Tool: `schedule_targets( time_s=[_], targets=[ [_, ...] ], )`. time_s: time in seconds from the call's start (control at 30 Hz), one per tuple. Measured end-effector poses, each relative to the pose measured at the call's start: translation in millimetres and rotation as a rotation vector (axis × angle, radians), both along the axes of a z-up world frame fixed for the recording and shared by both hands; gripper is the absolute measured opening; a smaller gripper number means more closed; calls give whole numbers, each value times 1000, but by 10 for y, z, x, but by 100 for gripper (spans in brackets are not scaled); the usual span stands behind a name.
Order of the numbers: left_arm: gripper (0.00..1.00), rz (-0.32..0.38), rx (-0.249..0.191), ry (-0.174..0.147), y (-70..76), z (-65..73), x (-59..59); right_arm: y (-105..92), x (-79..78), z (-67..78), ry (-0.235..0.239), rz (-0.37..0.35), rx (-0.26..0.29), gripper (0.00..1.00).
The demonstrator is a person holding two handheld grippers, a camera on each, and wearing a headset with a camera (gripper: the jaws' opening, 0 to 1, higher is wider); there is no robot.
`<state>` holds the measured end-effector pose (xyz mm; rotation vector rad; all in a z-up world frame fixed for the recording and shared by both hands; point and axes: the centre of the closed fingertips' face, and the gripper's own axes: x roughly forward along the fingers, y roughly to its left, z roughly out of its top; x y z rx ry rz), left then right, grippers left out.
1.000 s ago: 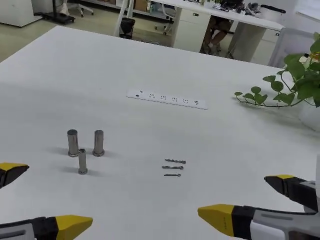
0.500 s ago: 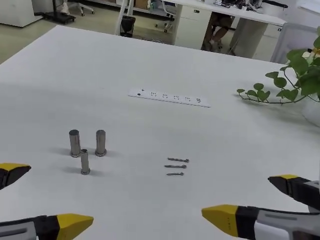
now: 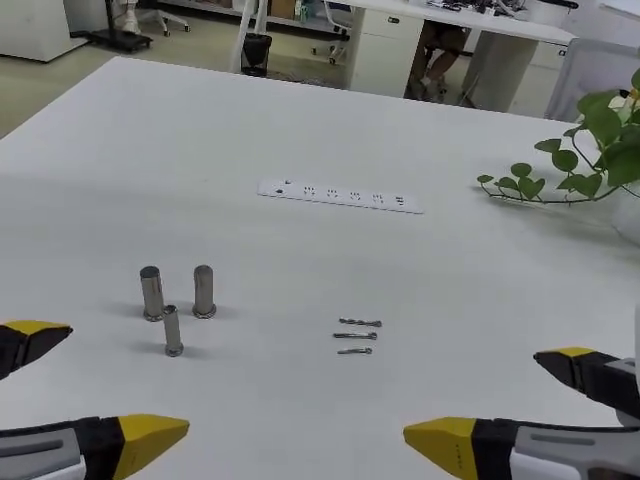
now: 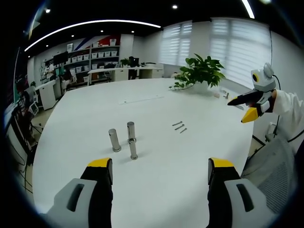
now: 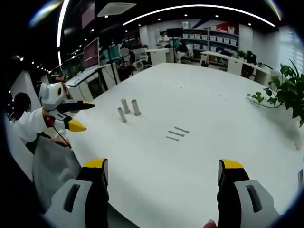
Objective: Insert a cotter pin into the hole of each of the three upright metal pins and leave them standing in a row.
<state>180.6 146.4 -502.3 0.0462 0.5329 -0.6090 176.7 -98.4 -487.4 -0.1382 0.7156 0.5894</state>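
open-plan office; rows of white desks (image 4: 121,73), shelving (image 4: 102,53), window blinds (image 4: 232,42), potted plant (image 4: 199,71), power strip (image 3: 340,196)

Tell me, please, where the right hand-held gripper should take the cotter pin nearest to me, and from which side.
Probably at mid-shank, from above: the nearest cotter pin lies flat on the table, crosswise to you, so one jaw goes before it and one behind. The neighbouring pin lies close, so narrow the right hand-held gripper first.

Left gripper (image 3: 122,380) and right gripper (image 3: 474,395): yellow jaw tips, black behind them, light grey bodies. Ahead of the jaws, the table (image 3: 300,120) is plain white. On it are silver-grey pins (image 3: 204,291), duller grey cotter pins (image 3: 355,336) and a white power strip (image 3: 340,196). The plant (image 3: 590,150) is green.
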Motion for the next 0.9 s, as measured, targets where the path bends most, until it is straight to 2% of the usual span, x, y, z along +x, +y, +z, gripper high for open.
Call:
schedule_targets(
  time_s=[0.43, 0.6, 0.8, 0.9],
  targets=[
    [79, -15, 10, 0, 4, -29, 108, -36, 41, 0, 2, -18, 4, 94],
    [76, -31, -19, -20, -34, -33, 179, -46, 41, 5, -4, -24, 0, 94],
    [72, -45, -15, -22, -25, -59, 286, -49, 7, -17, -2, -7, -37, 94],
    [66, -50, -23, -23, -24, -62, 337, -56, 2, -19, 2, -9, -50, 94]
  ],
)
